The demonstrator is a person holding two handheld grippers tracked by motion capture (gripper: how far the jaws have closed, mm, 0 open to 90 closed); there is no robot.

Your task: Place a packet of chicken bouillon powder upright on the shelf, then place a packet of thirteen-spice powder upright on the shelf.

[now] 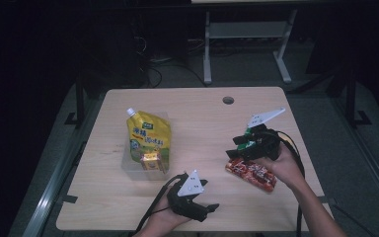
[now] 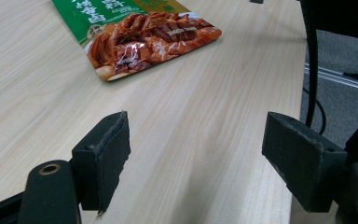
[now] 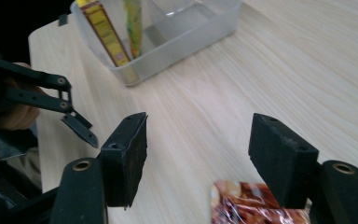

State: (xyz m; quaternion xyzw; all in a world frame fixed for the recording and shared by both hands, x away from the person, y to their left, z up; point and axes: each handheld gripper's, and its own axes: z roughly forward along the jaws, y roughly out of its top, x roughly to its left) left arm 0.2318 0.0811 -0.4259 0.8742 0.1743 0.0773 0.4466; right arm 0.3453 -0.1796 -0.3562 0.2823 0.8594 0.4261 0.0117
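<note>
Hovering just above the red snack packet, the right gripper has its jaws spread with nothing between them; the packet lies flat on the wooden table, well to the right of the clear plastic bin. That bin holds a yellow spouted pouch and a small yellow box. The left gripper, near the bin's front right corner, also stands with jaws wide apart and empty.
</note>
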